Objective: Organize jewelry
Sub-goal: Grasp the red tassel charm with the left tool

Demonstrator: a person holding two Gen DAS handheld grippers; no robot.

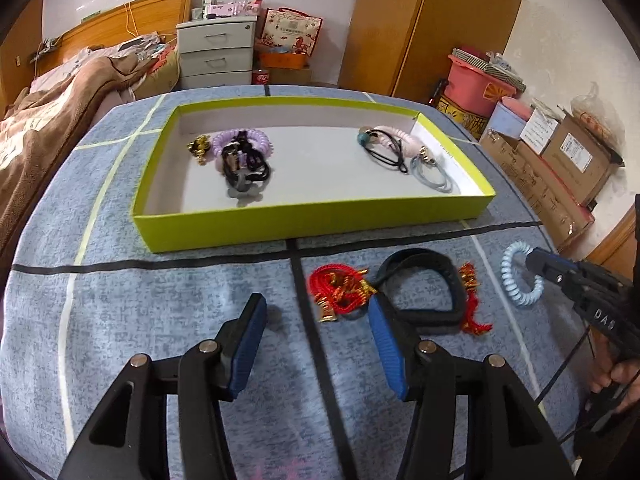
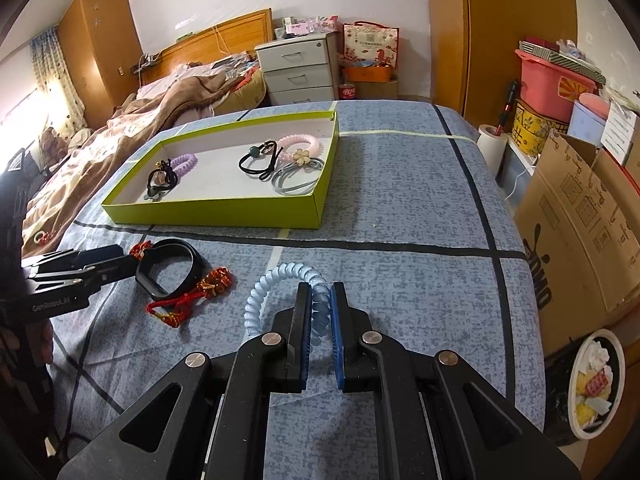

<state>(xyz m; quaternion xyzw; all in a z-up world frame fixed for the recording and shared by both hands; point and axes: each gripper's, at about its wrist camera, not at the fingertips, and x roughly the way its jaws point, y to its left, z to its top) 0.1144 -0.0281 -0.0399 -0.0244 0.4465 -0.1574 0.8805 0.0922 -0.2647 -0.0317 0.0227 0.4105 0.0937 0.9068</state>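
A yellow-green shallow box (image 1: 304,224) (image 2: 224,212) on the blue-grey table holds two groups of hair ties: a purple coil with black ties (image 1: 240,152) on the left, a pink coil with black and grey ties (image 1: 400,148) on the right. In front of it lie a red cord bracelet with gold beads (image 1: 340,294) (image 2: 188,300) and a black band (image 1: 424,284) (image 2: 170,268). My left gripper (image 1: 316,312) is open, its right finger at the bracelet and band. My right gripper (image 2: 320,300) is shut on a light blue coil hair tie (image 2: 276,288) (image 1: 520,276).
A bed with a brown blanket (image 1: 52,120) lies left of the table. White drawers (image 1: 216,52) stand behind. Cardboard boxes (image 2: 580,216) and a pink bin (image 2: 556,84) stand to the right, with a waste bin (image 2: 592,384) on the floor.
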